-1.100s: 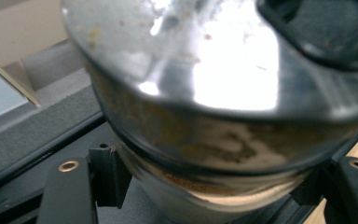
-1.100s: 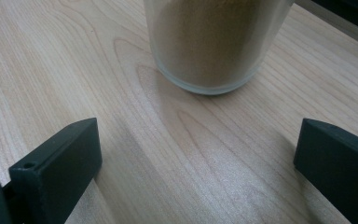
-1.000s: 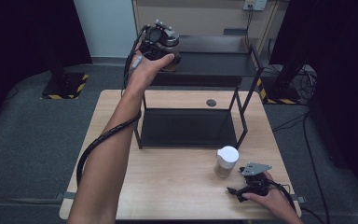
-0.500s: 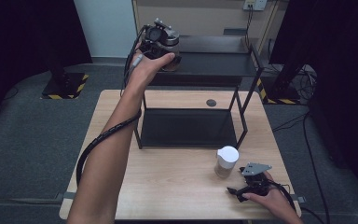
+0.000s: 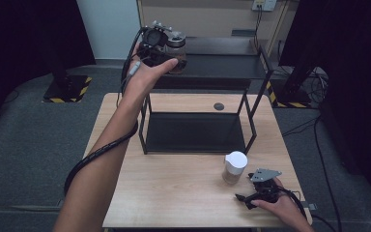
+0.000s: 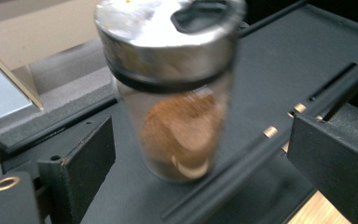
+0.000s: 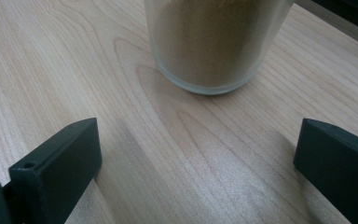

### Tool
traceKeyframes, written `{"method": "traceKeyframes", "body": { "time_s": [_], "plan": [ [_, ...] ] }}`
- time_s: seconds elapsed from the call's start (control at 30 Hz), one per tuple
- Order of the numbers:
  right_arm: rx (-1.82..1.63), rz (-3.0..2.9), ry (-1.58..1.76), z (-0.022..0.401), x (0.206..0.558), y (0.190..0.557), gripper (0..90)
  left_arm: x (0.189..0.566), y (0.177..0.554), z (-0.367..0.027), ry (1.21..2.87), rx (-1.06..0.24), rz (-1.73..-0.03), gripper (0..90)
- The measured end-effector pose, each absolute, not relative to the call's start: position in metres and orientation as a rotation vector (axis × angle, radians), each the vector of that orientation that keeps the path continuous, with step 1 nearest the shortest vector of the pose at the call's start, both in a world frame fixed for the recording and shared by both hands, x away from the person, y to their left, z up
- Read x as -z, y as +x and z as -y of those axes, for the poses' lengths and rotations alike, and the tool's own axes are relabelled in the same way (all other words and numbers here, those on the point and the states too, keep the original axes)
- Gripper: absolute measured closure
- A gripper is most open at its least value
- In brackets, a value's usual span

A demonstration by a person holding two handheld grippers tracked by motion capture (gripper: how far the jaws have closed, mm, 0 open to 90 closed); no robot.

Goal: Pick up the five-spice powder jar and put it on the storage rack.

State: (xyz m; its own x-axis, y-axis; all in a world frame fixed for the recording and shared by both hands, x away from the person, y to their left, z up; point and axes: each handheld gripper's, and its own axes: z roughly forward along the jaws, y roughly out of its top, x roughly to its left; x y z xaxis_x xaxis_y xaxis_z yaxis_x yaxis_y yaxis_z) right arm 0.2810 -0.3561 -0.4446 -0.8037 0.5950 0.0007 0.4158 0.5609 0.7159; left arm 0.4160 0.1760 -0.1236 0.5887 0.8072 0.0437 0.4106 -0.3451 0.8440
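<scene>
While left gripper [image 6: 200,154] gapes | steel-lidded jar [image 6: 175,93] between jaws; unclamped

Rack and disc on the desk
A black rack [image 5: 195,130] stands mid-desk [image 5: 174,193]; a dark disc [image 5: 219,106] lies near the far edge.

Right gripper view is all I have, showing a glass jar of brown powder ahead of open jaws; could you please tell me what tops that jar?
Observer: The jar has a white cap.
Operator: Thank you. Where is the left gripper?
Observer: The left gripper is raised at the top shelf of a black rack.
Operator: Is it holding anything?
Observer: No; its jaws stand open on either side of a second jar, metal-lidded, with brown powder inside.
</scene>
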Motion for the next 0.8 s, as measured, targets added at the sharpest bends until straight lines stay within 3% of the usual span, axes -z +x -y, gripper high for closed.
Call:
{"method": "traceKeyframes", "body": {
  "time_s": [0.5,0.8],
  "plan": [
    [-1.079,-2.554,0.845,0.356,0.445,0.281,1.4,0.138,0.362,-0.189,2.005,-0.634,-0.773,7.0],
    [-1.081,-2.553,0.846,0.356,0.445,0.281,1.4,0.153,0.361,-0.198,2.043,-0.622,-0.661,7.0]
  ]
}}
